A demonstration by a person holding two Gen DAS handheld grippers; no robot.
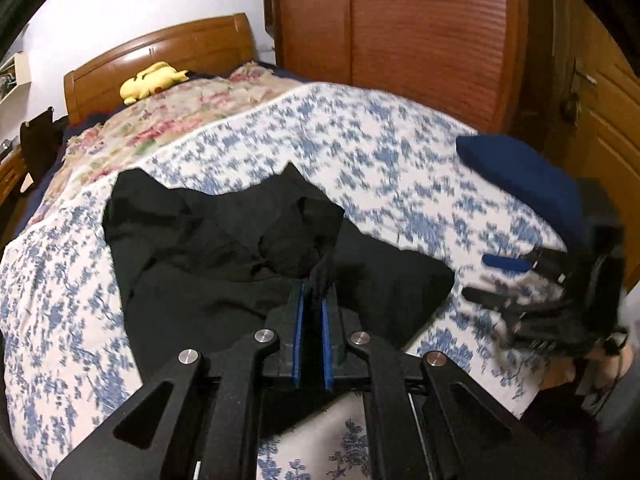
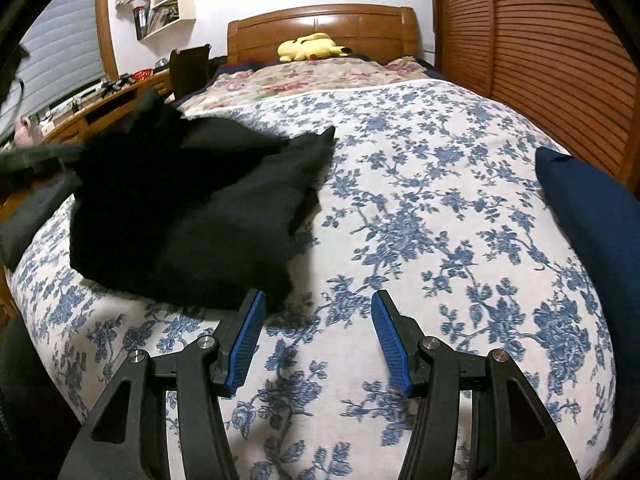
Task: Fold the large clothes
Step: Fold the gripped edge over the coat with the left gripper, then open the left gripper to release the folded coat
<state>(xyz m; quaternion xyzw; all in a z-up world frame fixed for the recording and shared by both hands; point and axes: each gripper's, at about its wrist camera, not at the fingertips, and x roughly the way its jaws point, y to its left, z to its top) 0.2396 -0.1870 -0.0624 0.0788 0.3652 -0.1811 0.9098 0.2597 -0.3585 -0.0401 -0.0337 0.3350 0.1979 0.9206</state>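
Observation:
A large black garment (image 1: 224,248) lies crumpled on the blue-and-white floral bedspread (image 1: 360,152). My left gripper (image 1: 314,296) is shut on a fold of the black garment and holds it a little above the bed. In the right wrist view the garment (image 2: 192,208) lies to the left, with one side lifted. My right gripper (image 2: 318,308) is open and empty, over the bedspread (image 2: 420,208) just right of the garment's near corner. The right gripper also shows in the left wrist view (image 1: 492,276) at the right, blurred.
A dark blue cushion (image 2: 592,216) lies at the bed's right edge, also in the left wrist view (image 1: 520,176). A yellow plush toy (image 2: 310,46) lies by the wooden headboard (image 2: 320,20). A slatted wooden wardrobe (image 2: 540,60) stands right of the bed. A desk (image 2: 100,100) stands left.

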